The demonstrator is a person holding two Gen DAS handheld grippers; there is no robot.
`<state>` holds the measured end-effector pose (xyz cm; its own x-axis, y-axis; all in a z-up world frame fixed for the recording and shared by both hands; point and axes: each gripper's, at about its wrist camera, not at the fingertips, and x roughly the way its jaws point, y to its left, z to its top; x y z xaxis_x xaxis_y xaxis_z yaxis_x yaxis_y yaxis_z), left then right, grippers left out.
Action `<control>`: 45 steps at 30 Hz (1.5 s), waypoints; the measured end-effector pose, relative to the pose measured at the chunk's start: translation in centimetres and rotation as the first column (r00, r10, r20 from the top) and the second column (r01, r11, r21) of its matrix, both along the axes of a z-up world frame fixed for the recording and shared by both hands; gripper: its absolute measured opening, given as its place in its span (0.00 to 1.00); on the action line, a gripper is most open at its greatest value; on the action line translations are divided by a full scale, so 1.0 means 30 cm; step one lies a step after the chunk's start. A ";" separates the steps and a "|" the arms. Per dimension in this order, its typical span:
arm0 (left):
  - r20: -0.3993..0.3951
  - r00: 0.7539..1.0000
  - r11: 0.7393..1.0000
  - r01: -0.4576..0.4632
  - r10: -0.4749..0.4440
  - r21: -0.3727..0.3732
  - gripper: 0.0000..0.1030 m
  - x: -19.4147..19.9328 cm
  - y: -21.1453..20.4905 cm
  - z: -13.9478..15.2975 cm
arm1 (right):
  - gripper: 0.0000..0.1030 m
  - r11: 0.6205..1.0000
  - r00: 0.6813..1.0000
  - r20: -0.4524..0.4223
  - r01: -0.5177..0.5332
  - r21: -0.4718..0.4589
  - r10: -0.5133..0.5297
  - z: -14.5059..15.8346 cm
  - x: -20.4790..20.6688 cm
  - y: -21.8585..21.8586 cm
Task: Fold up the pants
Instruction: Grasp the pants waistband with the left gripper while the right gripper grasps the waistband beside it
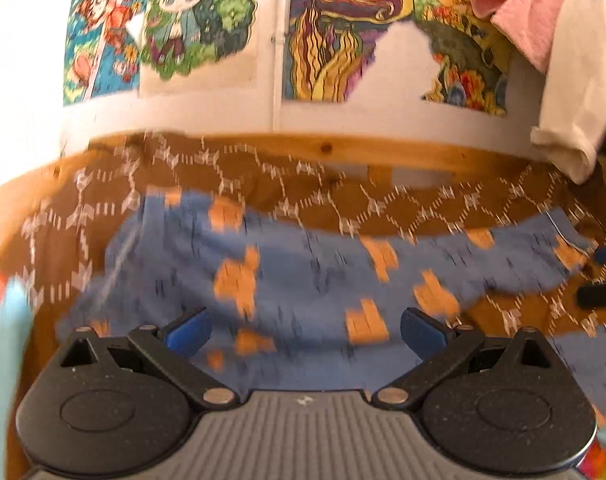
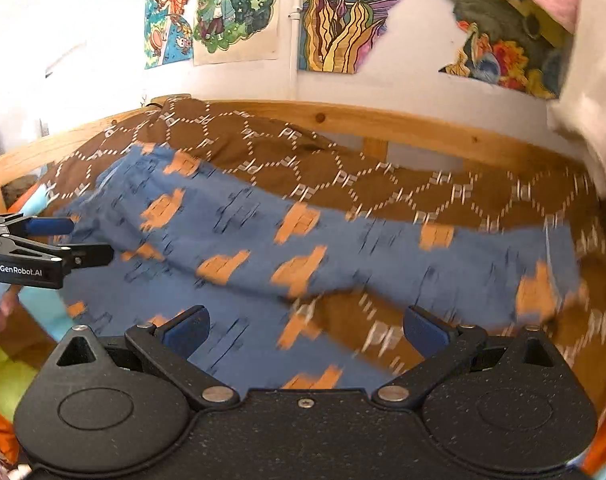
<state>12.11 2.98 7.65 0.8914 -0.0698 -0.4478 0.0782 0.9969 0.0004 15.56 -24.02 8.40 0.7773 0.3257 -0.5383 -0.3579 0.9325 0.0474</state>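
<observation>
Both grippers were nearest the lenses: left gripper (image 1: pixel 305 328) and right gripper (image 2: pixel 305 330), each with jaws spread wide and nothing between the blue pads, so both released. Pants (image 2: pixel 263 248), blue with orange blocks, lay across a brown patterned bedspread (image 2: pixel 443 188) on a wooden bed (image 2: pixel 403 124). One leg ran from far left toward near right; a second part of the cloth lay nearer, under the right gripper, with a wedge of bedspread showing between the two. Cloth was motion-blurred in both views, so hems and waistband could not be placed with certainty. Left gripper also appeared side-on at the left edge of the right view (image 2: pixel 75 240), close to the left end of the pants; contact with the cloth could not be told. Posters (image 1: pixel 199 20) hung on the far wall, and pale garments (image 1: pixel 575 80) hung at far right, clear of the work. Judgement: pants not yet folded, legs still apart; step in hand looked like reaching for a grasp. To do it well: each gripper should take an edge of the same leg, pinching pants fabric only and not the bedspread beneath, then lift level, carry that leg over its twin, and match edges before letting go.
</observation>
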 end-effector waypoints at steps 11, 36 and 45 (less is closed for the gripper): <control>-0.159 0.977 0.982 0.160 -0.143 0.099 1.00 0.481 0.044 0.127 | 0.99 0.924 0.970 -0.096 -0.243 -0.295 0.224 0.199 0.500 -0.004; -0.629 0.696 0.670 0.653 -0.346 0.354 0.16 0.939 -0.153 -0.104 | 0.57 0.884 0.846 -0.351 -0.458 -0.092 0.402 -0.187 1.011 -0.129; -0.550 0.783 0.707 0.564 -0.292 0.427 0.02 0.892 -0.172 -0.076 | 0.03 0.878 0.861 -0.304 -0.461 -0.129 0.407 -0.200 0.989 -0.099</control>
